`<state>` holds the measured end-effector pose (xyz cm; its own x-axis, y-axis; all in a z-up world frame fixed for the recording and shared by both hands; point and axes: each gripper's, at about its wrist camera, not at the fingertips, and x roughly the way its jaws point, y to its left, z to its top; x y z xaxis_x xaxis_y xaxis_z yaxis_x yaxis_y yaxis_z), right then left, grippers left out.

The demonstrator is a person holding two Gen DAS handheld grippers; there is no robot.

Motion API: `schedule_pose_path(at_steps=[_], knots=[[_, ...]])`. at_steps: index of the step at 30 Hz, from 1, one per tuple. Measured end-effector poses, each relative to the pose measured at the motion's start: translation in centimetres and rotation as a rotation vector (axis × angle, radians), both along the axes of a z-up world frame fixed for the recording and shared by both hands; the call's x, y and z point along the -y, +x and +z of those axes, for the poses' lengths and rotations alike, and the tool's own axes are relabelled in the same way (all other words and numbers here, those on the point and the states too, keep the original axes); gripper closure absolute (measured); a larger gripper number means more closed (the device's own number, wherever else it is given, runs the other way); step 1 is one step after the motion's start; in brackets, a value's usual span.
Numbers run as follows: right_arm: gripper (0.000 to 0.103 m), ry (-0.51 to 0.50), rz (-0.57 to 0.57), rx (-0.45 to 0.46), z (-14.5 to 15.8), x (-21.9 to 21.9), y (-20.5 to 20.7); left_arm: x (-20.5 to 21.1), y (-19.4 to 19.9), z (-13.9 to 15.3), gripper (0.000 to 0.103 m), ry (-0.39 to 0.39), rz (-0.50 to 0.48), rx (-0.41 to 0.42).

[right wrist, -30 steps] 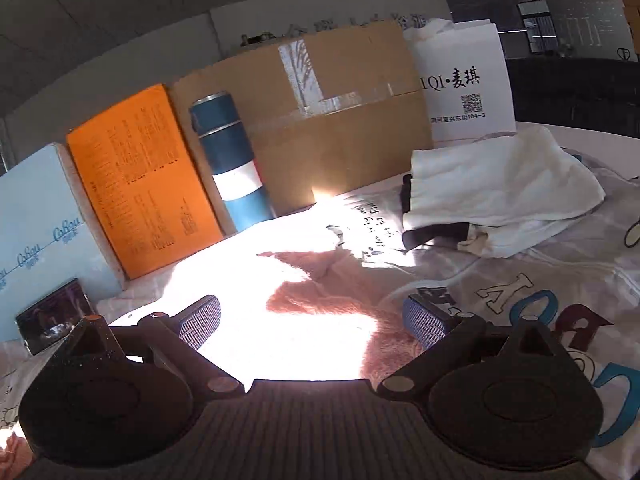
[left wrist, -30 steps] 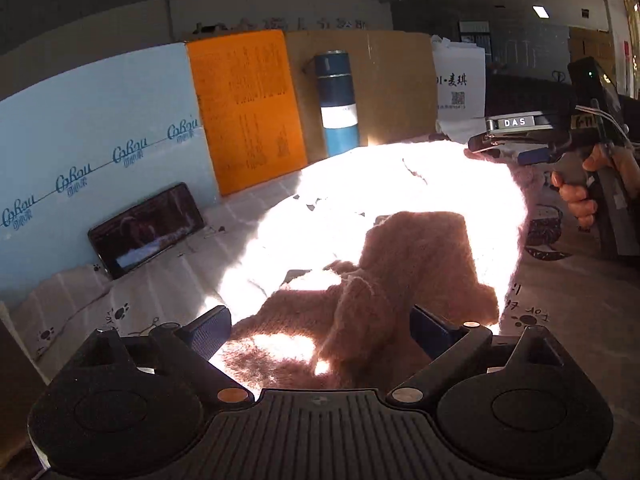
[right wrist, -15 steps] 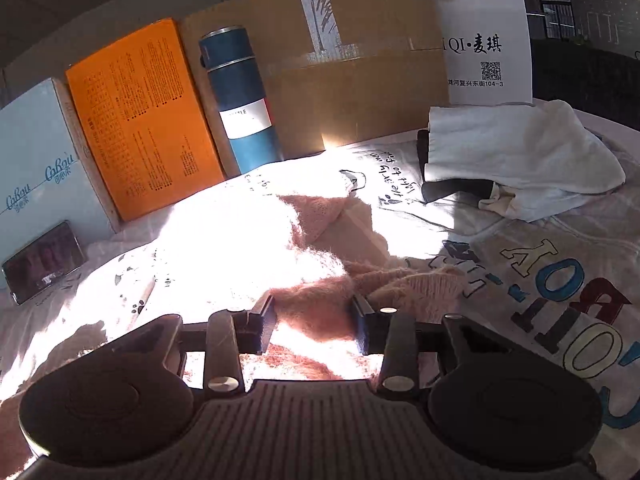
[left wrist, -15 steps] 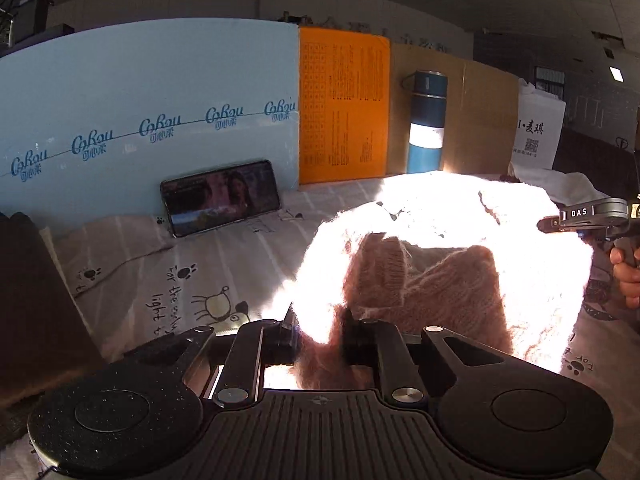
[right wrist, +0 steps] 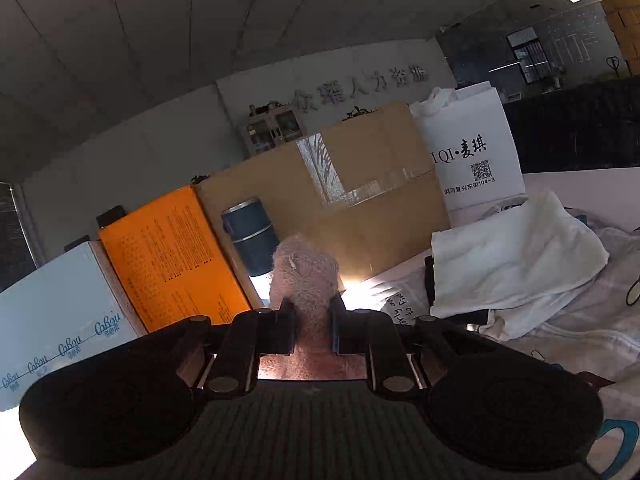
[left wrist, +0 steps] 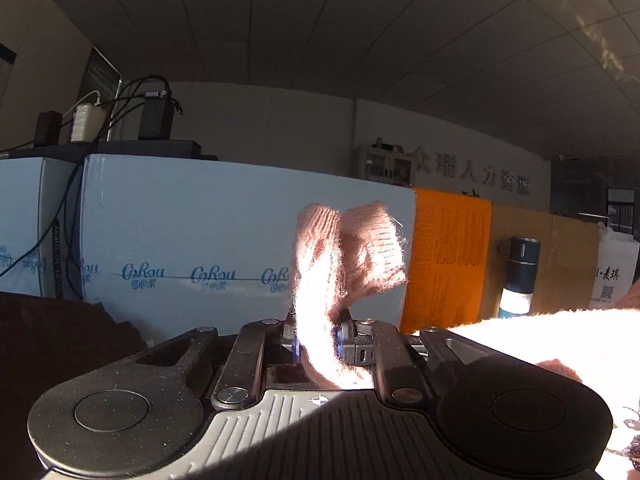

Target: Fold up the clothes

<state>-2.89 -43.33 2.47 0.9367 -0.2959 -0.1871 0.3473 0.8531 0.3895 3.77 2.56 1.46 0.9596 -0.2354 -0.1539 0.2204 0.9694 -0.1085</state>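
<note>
A fuzzy pink knit sweater [left wrist: 352, 256] bunches up between the pads of my left gripper [left wrist: 316, 340], which is shut on it; a ribbed edge sticks up above the fingers. More of the sweater, bleached by sunlight, stretches off to the right [left wrist: 560, 344]. In the right wrist view another tuft of the pink sweater [right wrist: 304, 276] stands between the pads of my right gripper [right wrist: 312, 320], whose jaws are closing and press on it. Both grippers point nearly level, above the table. Neither view shows the other gripper.
Along the back stand a pale blue foam board [left wrist: 200, 240], an orange board [left wrist: 448, 264], a blue thermos [left wrist: 518, 276], a taped cardboard box [right wrist: 360, 200] and a white paper bag [right wrist: 472, 152]. A folded white garment [right wrist: 512, 256] lies on the printed cover [right wrist: 580, 340] at right.
Both grippers went from wide open over the sweater to shut on it, then rose with it. Both views swung up from the table toward the wall and ceiling; the left also turned leftward.
</note>
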Motion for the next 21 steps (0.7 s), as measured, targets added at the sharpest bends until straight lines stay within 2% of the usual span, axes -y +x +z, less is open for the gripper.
schedule_pose_path(at_steps=[1,4,6,9,11,15,17,19,21], knots=[[0.089,-0.002,-0.003,-0.005,0.0,0.2,0.1,0.0,0.7,-0.8,0.085,-0.005,-0.015,-0.041],[0.089,0.004,-0.010,-0.060,-1.1,0.8,0.9,0.4,2.3,-3.6,0.083,0.009,-0.063,-0.134],[0.089,0.021,-0.013,-0.101,-2.1,1.3,1.5,0.7,2.8,-4.5,0.076,0.051,-0.059,-0.177],[0.088,0.034,-0.019,-0.143,-3.8,1.8,2.0,0.5,2.7,-4.7,0.055,0.119,-0.002,-0.204],[0.087,0.041,-0.013,-0.166,-4.6,2.2,2.4,0.0,2.5,-4.8,0.033,0.162,0.050,-0.216],[0.082,0.061,-0.018,-0.226,-6.2,2.6,3.5,-0.5,2.0,-4.7,0.023,0.273,0.109,-0.207],[0.080,0.062,-0.016,-0.252,-6.9,2.6,4.1,-0.2,1.9,-4.5,0.018,0.312,0.077,-0.187],[0.079,0.057,-0.016,-0.271,-7.5,2.5,4.4,0.2,1.8,-4.4,0.018,0.347,0.031,-0.170],[0.077,0.052,-0.010,-0.274,-7.7,2.5,4.5,1.2,2.0,-4.1,0.018,0.354,-0.114,-0.183]])
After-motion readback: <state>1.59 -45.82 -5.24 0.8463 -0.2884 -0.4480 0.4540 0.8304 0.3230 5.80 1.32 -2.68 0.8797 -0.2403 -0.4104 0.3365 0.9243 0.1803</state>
